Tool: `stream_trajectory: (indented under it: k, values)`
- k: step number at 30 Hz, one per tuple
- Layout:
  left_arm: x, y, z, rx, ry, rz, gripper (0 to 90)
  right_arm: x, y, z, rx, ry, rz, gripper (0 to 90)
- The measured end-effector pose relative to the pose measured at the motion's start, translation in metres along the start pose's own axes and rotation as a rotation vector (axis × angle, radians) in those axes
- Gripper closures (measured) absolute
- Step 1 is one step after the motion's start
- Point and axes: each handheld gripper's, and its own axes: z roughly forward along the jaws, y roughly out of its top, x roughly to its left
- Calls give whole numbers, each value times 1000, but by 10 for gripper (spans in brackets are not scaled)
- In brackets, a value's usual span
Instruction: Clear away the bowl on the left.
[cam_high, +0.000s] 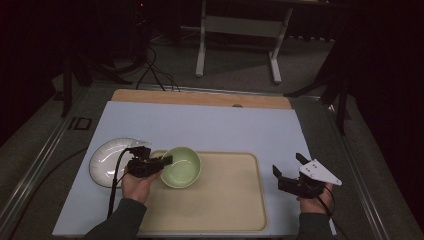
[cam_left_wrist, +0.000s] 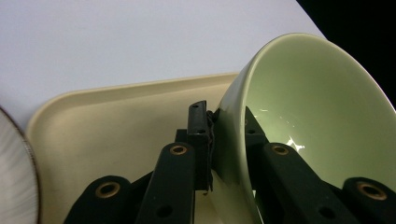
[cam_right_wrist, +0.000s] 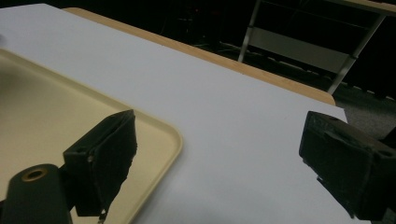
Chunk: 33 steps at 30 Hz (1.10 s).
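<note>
**Bowl pinched by its rim, over the tray**

My left gripper (cam_left_wrist: 212, 154) has its two jaws squeezed tight on the rim of the green bowl (cam_left_wrist: 303, 116). One jaw sits outside the wall and one sits inside. The grip is thin, just the edge of the bowl.

In the left gripper view the bowl looks tipped up on its side. In the high view the bowl (cam_high: 181, 167) is at the near left part of the tray (cam_high: 235, 200), by its far edge. I cannot tell if it touches the tray or hangs just above it.

My right gripper (cam_right_wrist: 219, 163) is wide open and holds nothing. It waits past the right edge of the tray, over the white mat (cam_right_wrist: 224, 93).

What could go wrong? The bowl is smooth and shiny. With only the rim pinched, I think it could slip or swing if I move fast. It could also bump the white plate (cam_high: 107, 161), which sits just left of my left hand (cam_high: 137, 184).

The high view shows me the whole table and how near the plate is. The left gripper view shows the pinch up close. The right gripper view shows the tray's corner (cam_right_wrist: 173, 135) and the open jaws.
</note>
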Motion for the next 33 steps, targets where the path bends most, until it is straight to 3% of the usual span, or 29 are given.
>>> stream_trajectory:
  k: [33]
  values:
    - [-24, -14, 34, 88, -7, 57, 813, -1, 0, -1, -3, -7, 3, 109]
